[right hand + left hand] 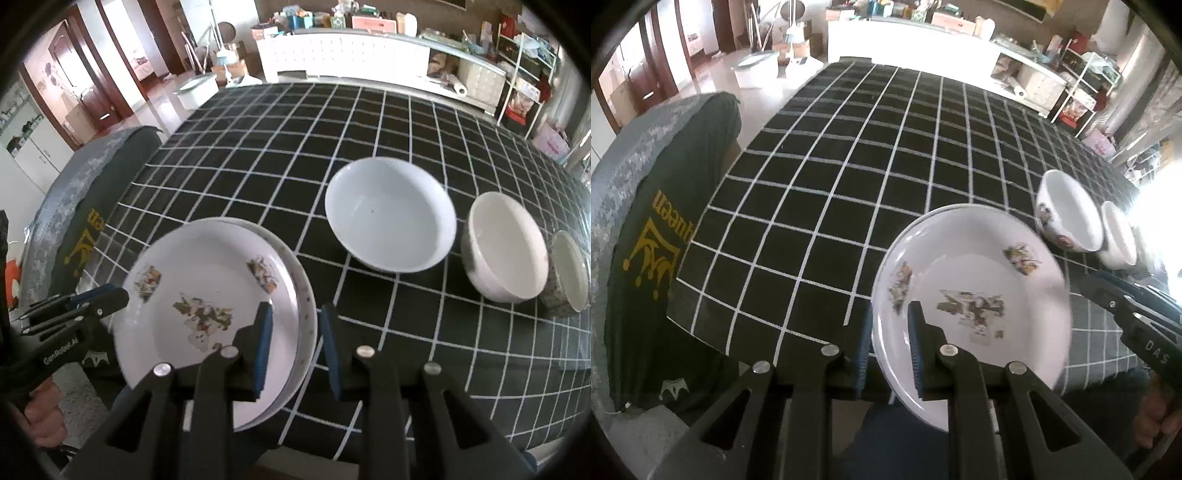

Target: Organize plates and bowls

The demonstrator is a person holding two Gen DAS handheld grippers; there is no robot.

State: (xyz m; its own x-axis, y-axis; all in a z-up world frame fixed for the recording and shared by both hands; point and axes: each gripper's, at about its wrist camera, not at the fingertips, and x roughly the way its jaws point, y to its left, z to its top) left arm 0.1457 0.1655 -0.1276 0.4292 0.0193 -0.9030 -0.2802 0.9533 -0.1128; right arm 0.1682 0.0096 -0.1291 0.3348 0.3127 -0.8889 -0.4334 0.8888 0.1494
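Both grippers hold plates at the near edge of the table (369,122). The left gripper (889,352) pinches the flowered plate (971,291). The right gripper (297,349) seems to clamp the plate underneath (308,314). Next, set them down beside the bowls (391,214), gently.

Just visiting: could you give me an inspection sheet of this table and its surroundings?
Surface: table under black grid-patterned cloth.
Job's things: floral plate over a second plate; large bowl, medium bowl, small bowl in a row.
Clutter: nothing seen.
Grippers: left gripper, jaws shut on the floral plate's rim; right gripper, jaws straddling the opposite rim, grip unclear.
Cables: nothing seen.
Surroundings: chair draped with dark fabric; cluttered white counter.
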